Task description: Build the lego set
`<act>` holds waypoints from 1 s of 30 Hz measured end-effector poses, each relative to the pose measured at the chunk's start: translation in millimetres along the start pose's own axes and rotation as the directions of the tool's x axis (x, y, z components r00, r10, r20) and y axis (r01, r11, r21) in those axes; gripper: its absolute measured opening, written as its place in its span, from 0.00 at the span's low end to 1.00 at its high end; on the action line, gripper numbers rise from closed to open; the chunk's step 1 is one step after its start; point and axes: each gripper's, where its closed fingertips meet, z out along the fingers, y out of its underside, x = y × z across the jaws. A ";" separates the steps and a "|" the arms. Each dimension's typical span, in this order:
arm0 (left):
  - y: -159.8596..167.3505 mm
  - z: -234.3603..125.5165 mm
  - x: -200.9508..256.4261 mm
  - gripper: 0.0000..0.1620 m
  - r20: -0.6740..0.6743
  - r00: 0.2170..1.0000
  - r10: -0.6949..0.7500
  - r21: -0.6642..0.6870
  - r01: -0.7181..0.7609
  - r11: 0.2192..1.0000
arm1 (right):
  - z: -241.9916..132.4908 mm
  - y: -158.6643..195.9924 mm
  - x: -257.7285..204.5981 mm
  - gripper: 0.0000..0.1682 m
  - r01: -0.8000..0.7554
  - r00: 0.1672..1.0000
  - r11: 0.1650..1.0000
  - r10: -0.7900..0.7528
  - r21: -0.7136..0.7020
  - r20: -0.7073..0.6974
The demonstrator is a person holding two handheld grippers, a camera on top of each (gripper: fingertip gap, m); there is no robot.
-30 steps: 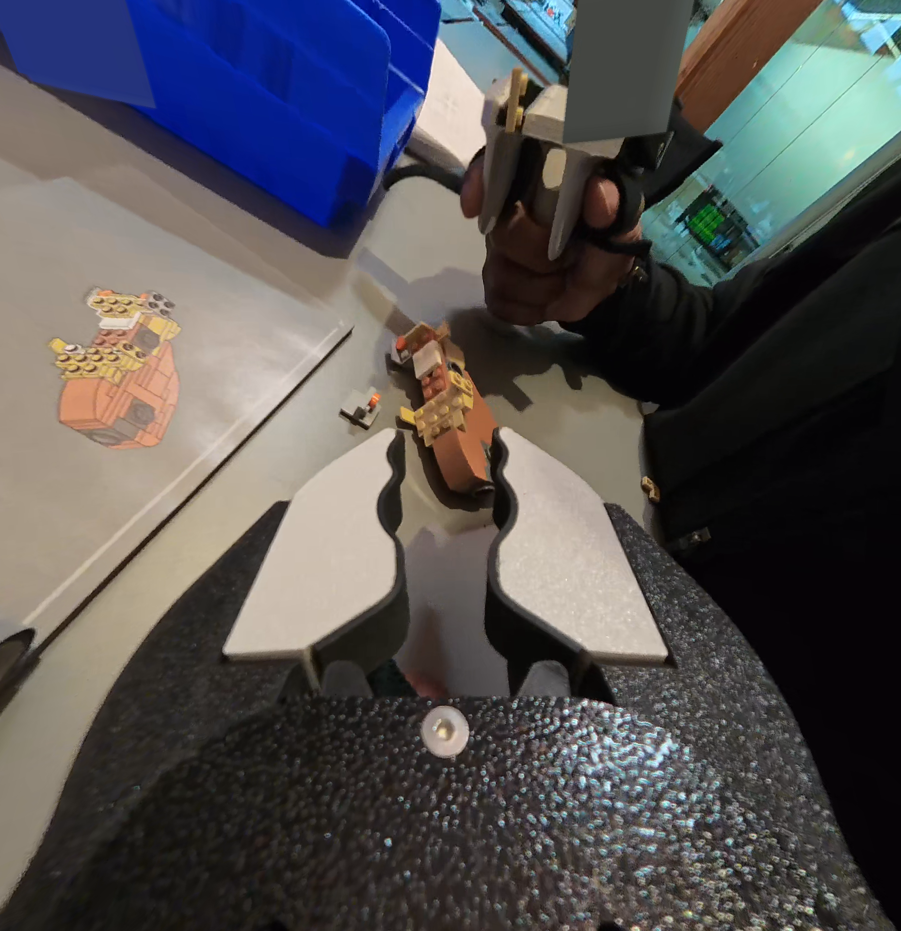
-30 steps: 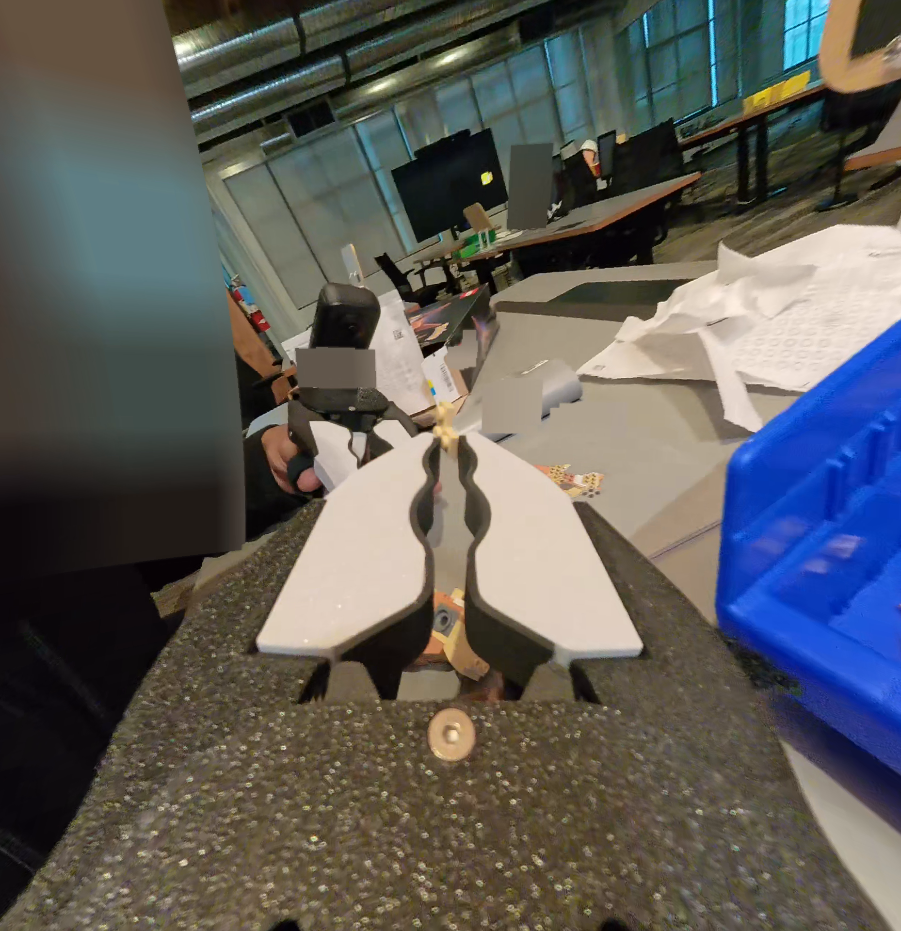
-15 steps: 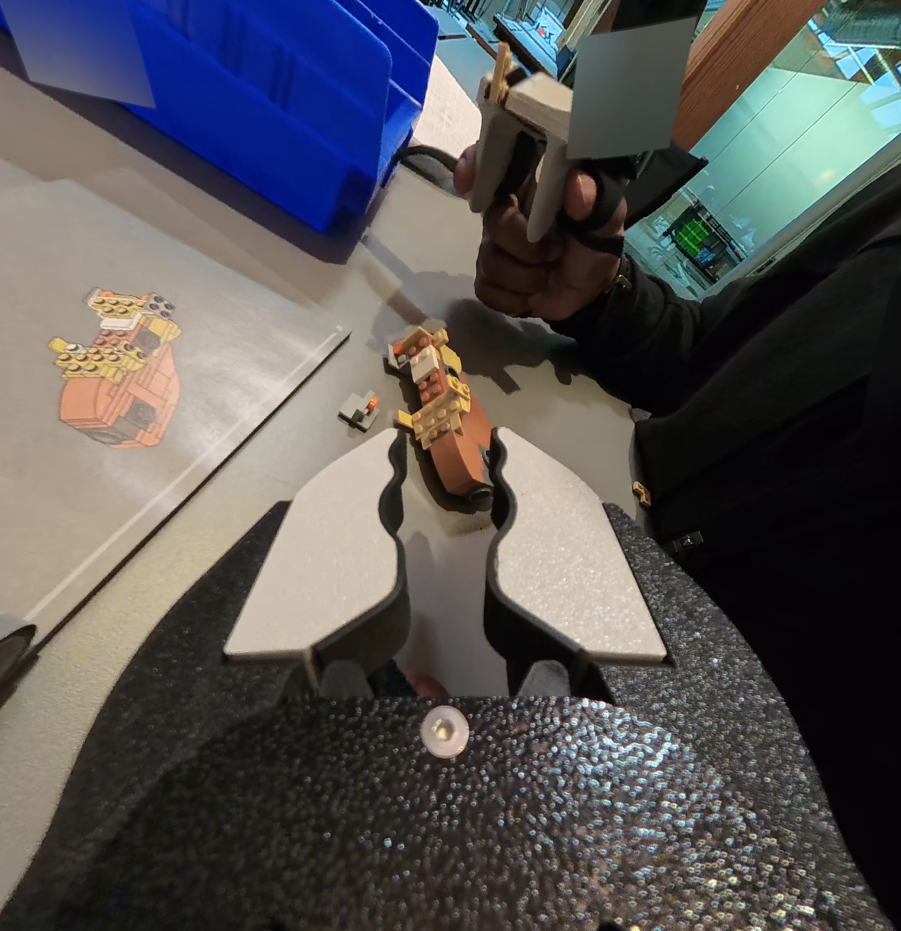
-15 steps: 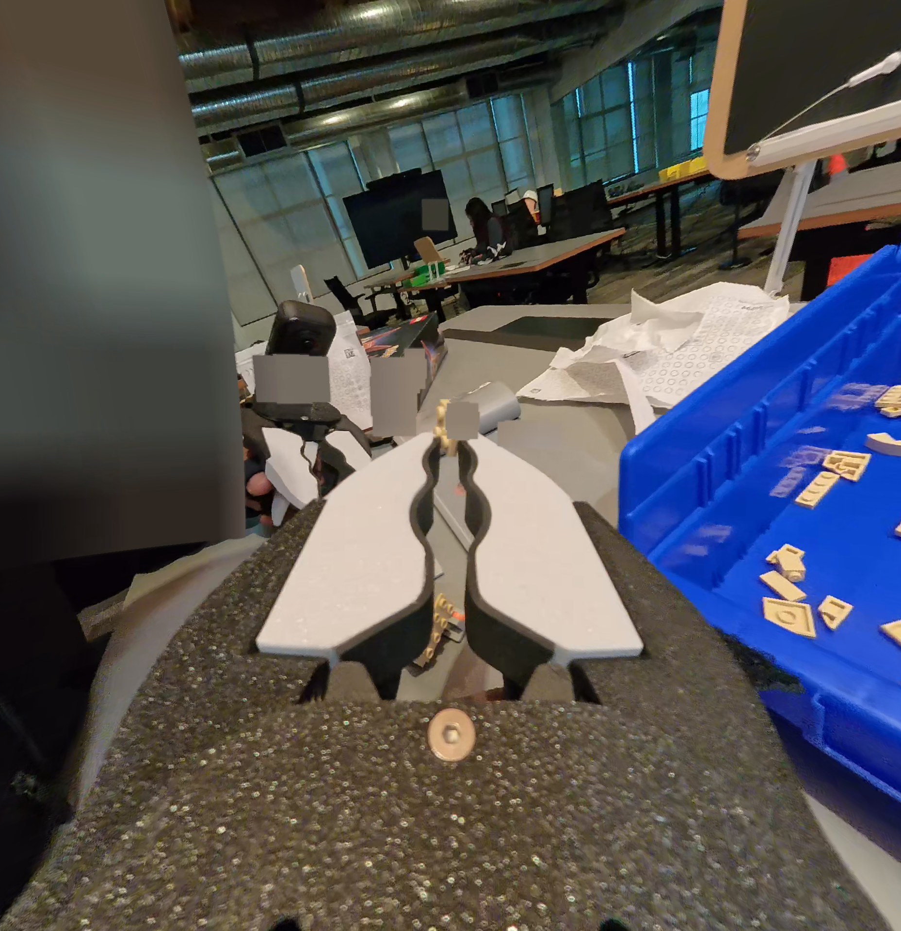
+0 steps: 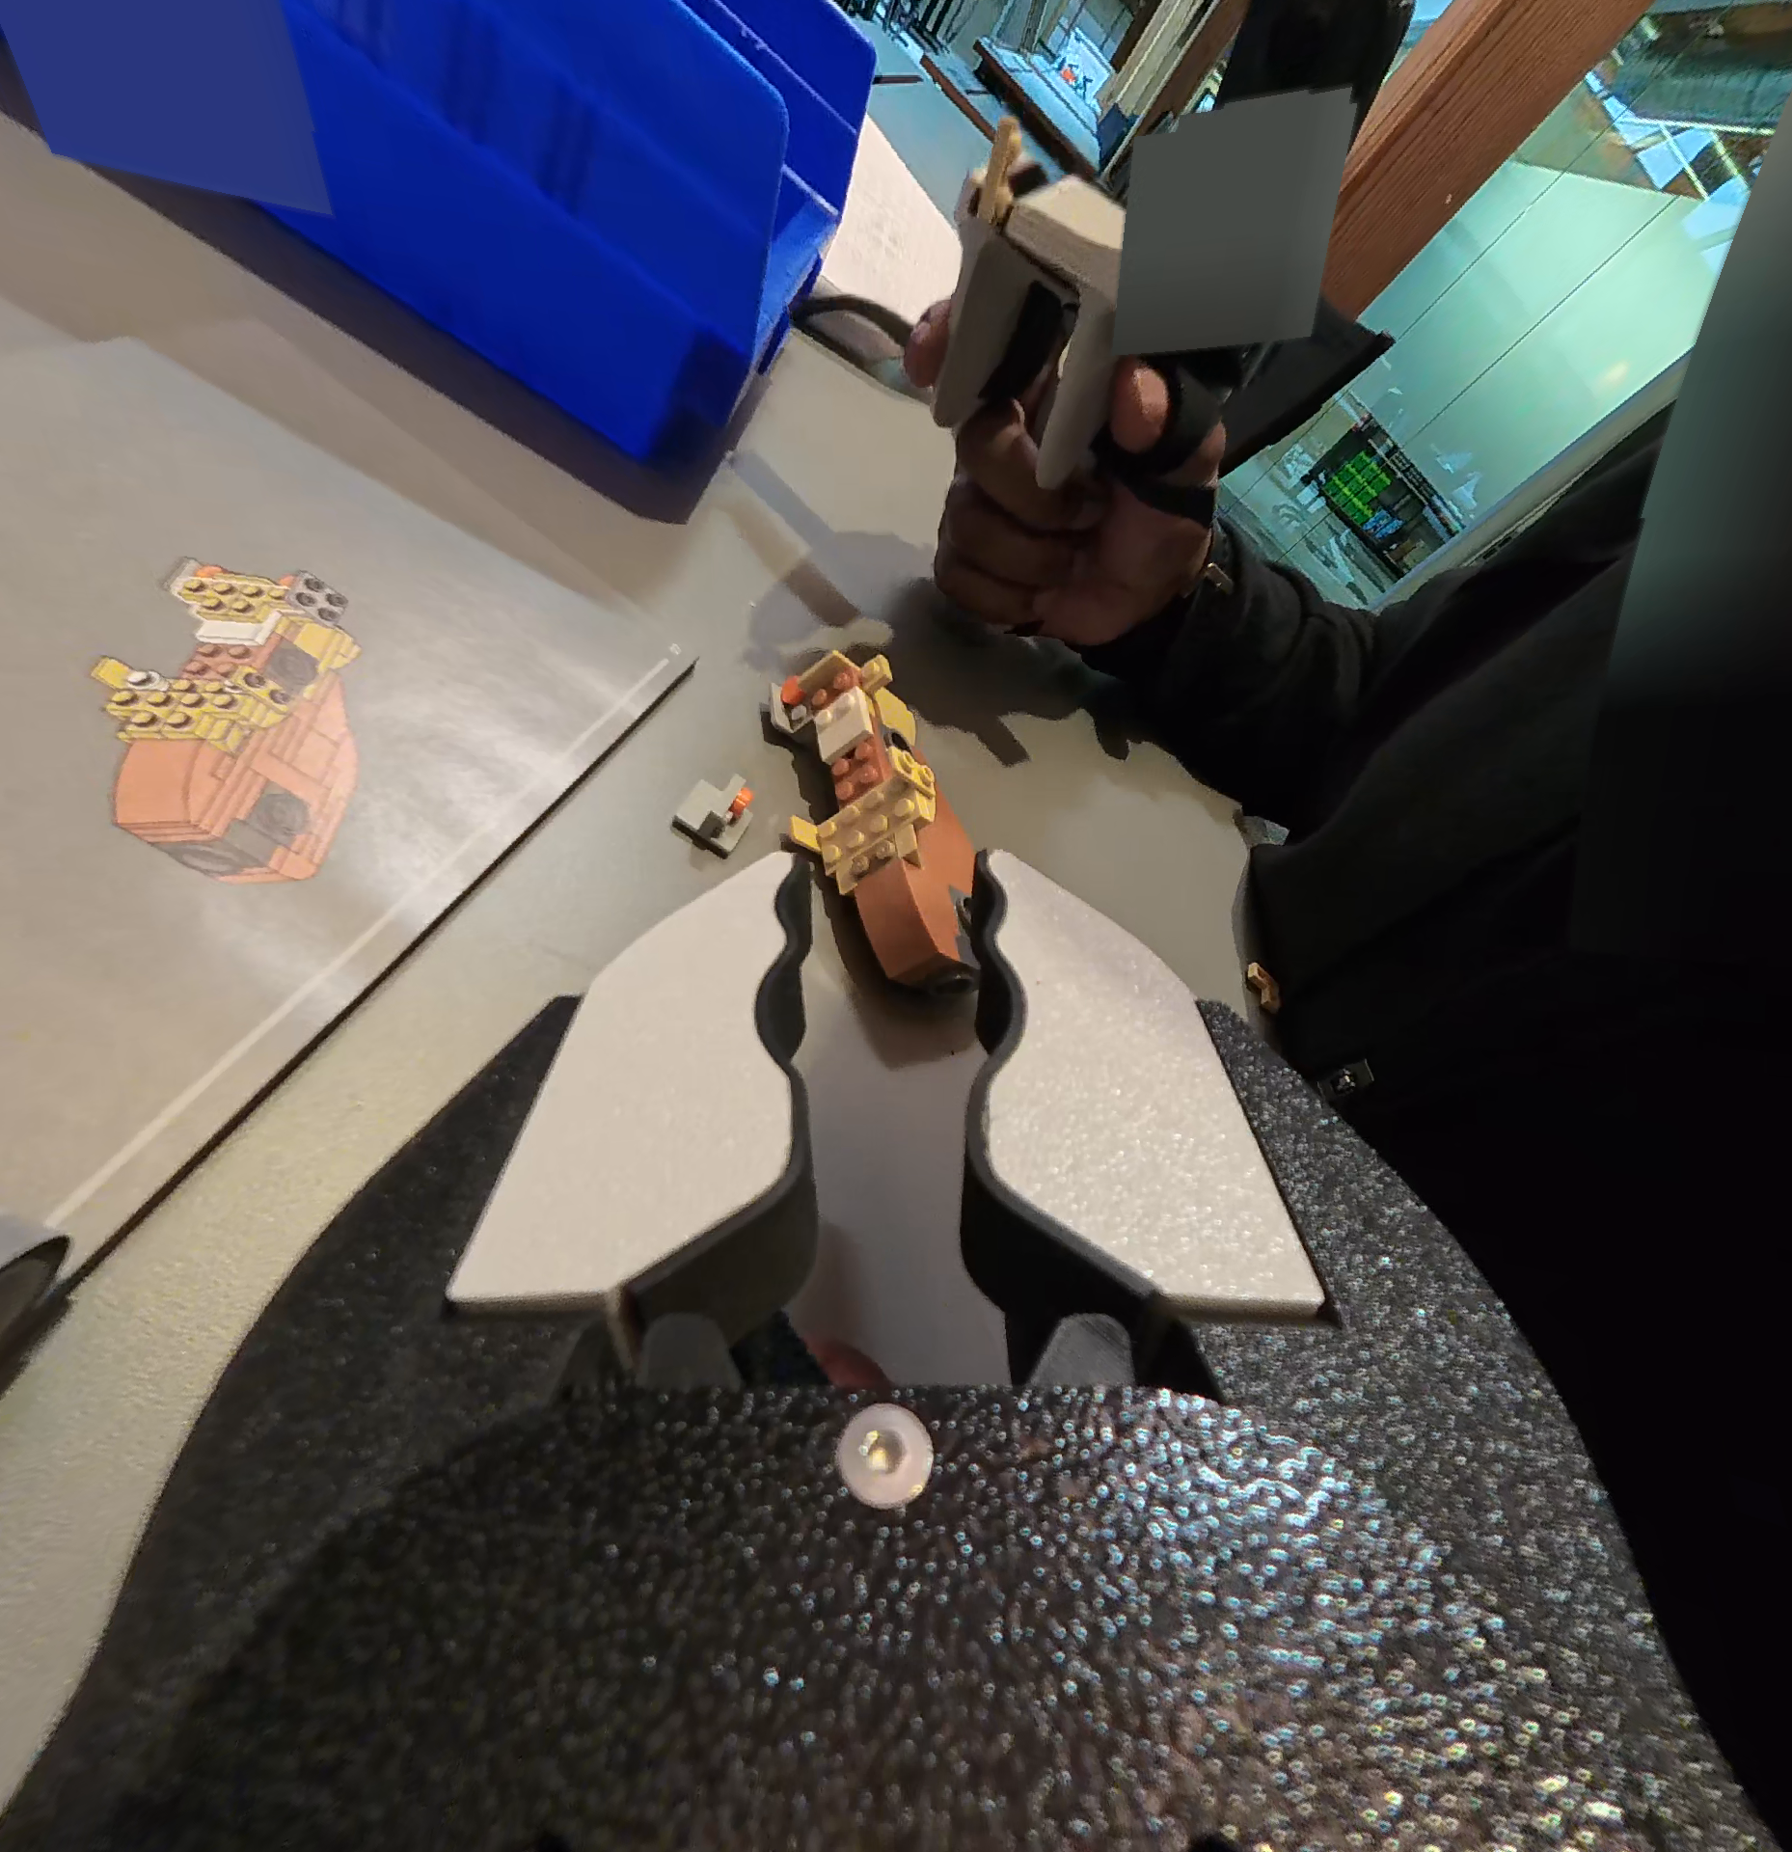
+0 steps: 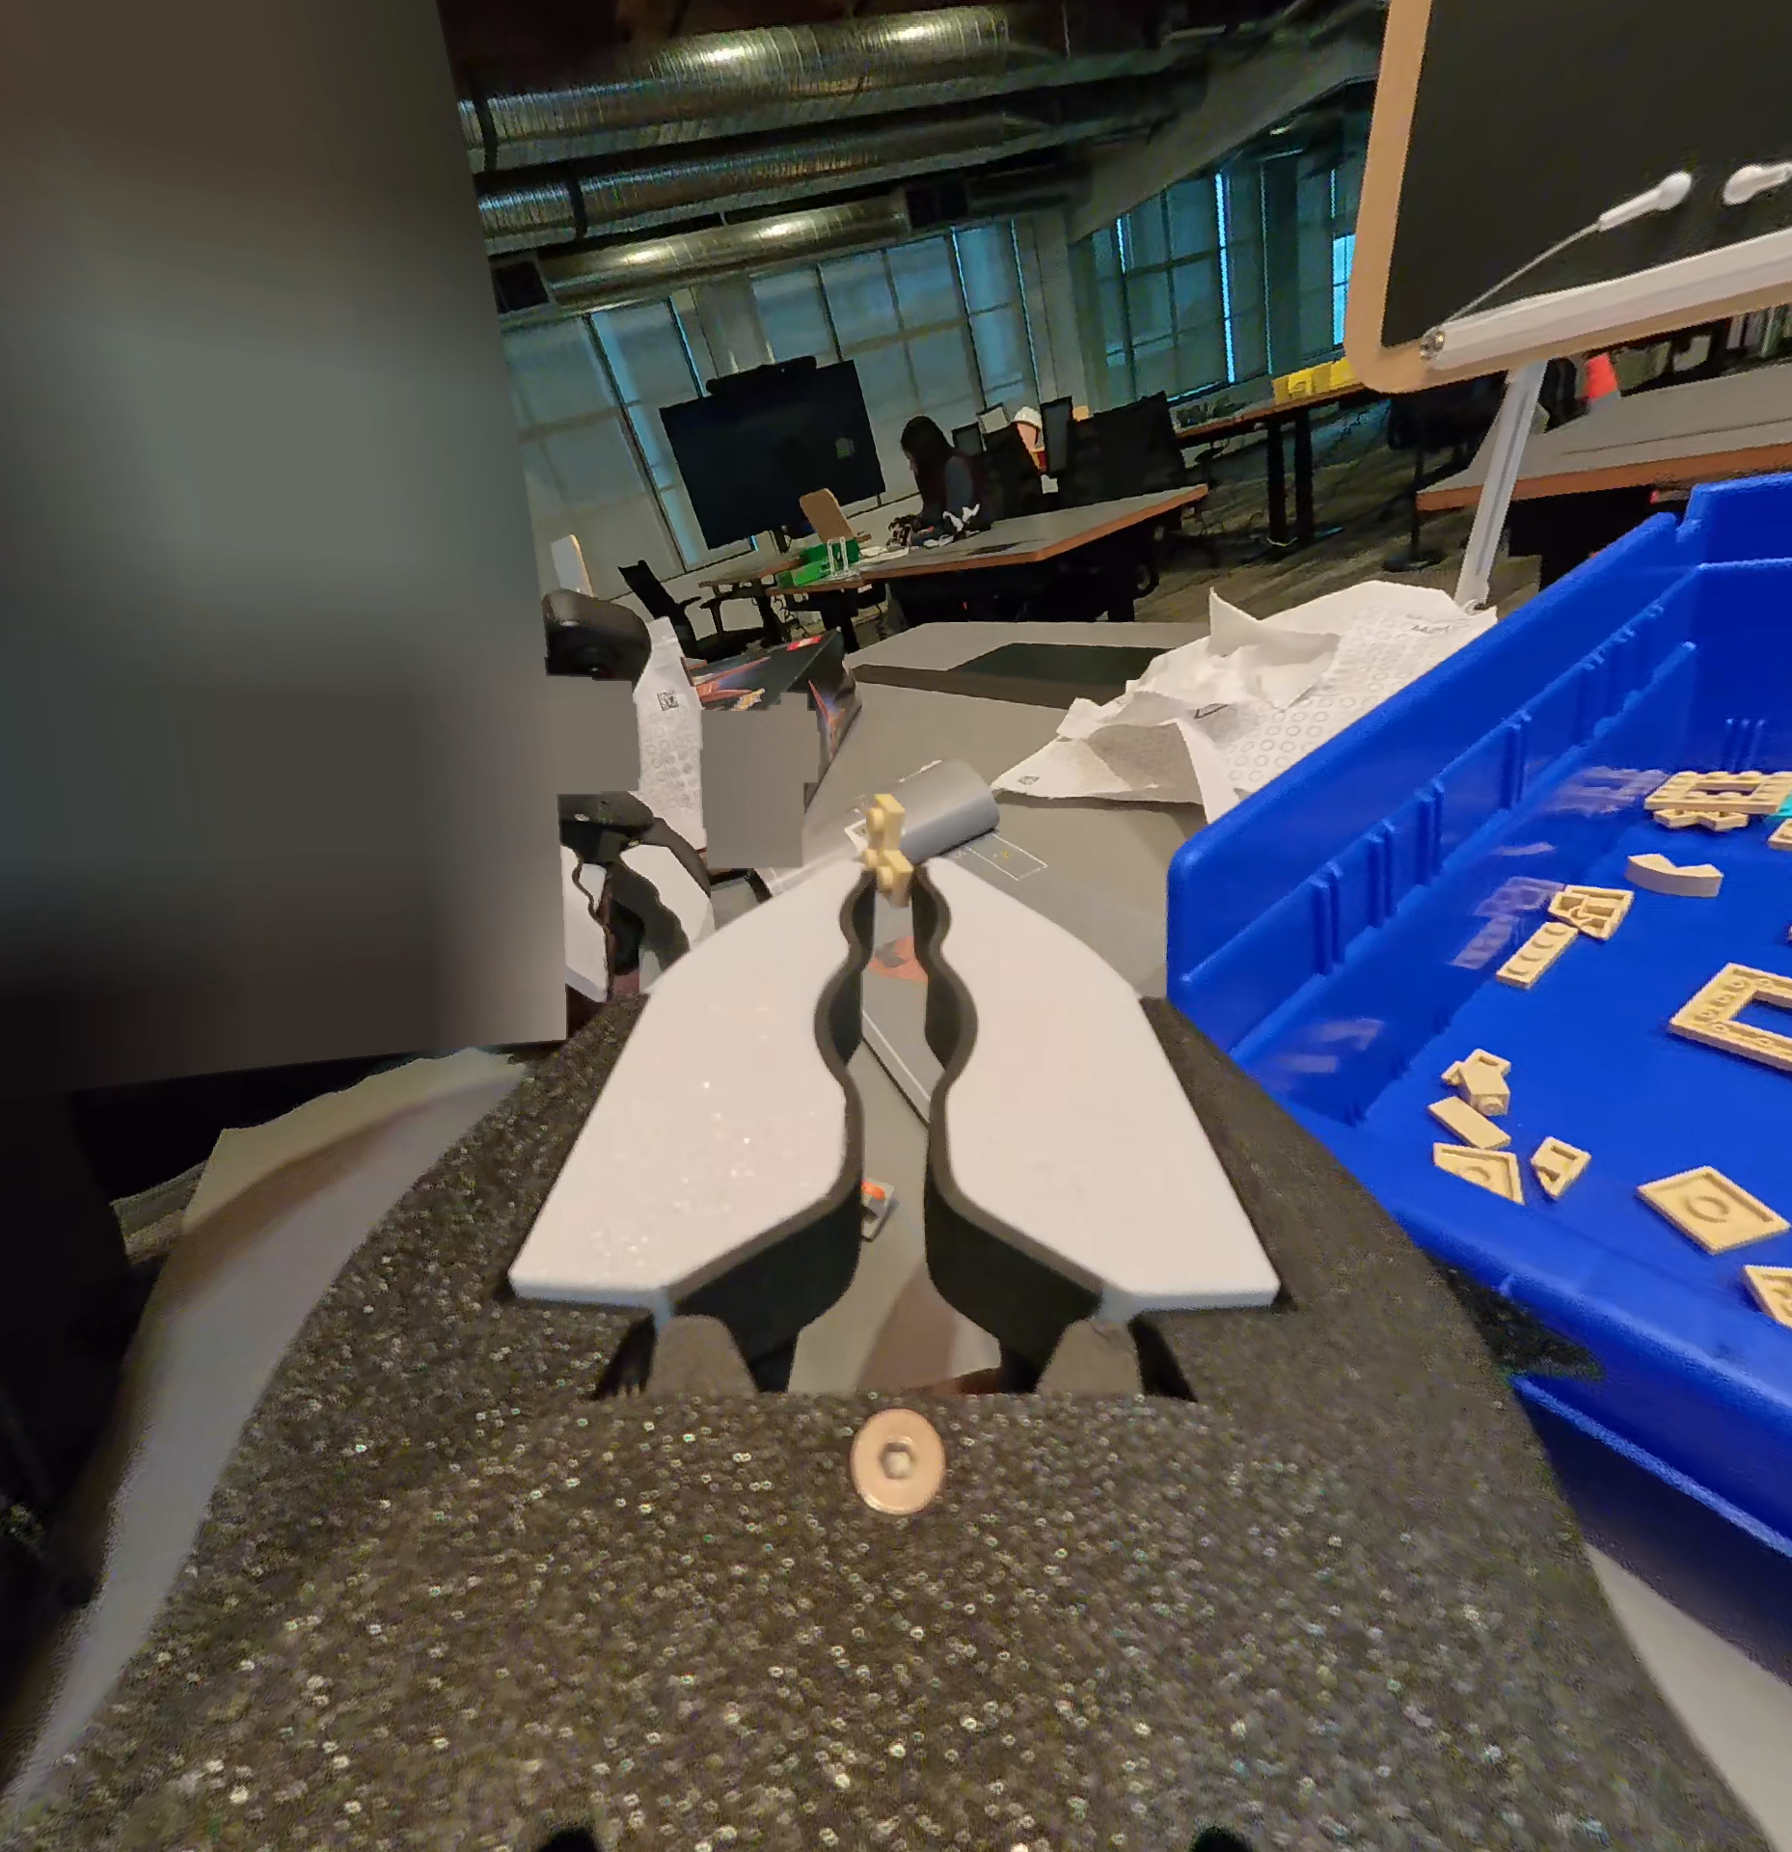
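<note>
Left wrist view: blue bin at eleven o'clock, brown model on the counter between the left tongs, apart. Right tongs pinch a tan plate; next, seat it on the studs.

Crumpled white paper beyond the table, distant dark monitor.

Blue bin just beside tool.
</note>
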 end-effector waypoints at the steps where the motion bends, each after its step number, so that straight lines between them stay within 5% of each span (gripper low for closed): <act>1: -0.1 -0.2 0.0 0.18 0.000 1.000 -0.001 0.001 0.001 1.000 | -1.4 1.5 1.1 0.04 0.000 1.000 1.000 0.000 -0.004 -0.005; 30: 0.2 -0.2 -0.5 0.17 -0.005 1.000 -0.013 0.000 0.013 1.000 | -2.9 12.0 -4.2 0.04 0.001 1.000 0.999 0.001 -0.050 0.026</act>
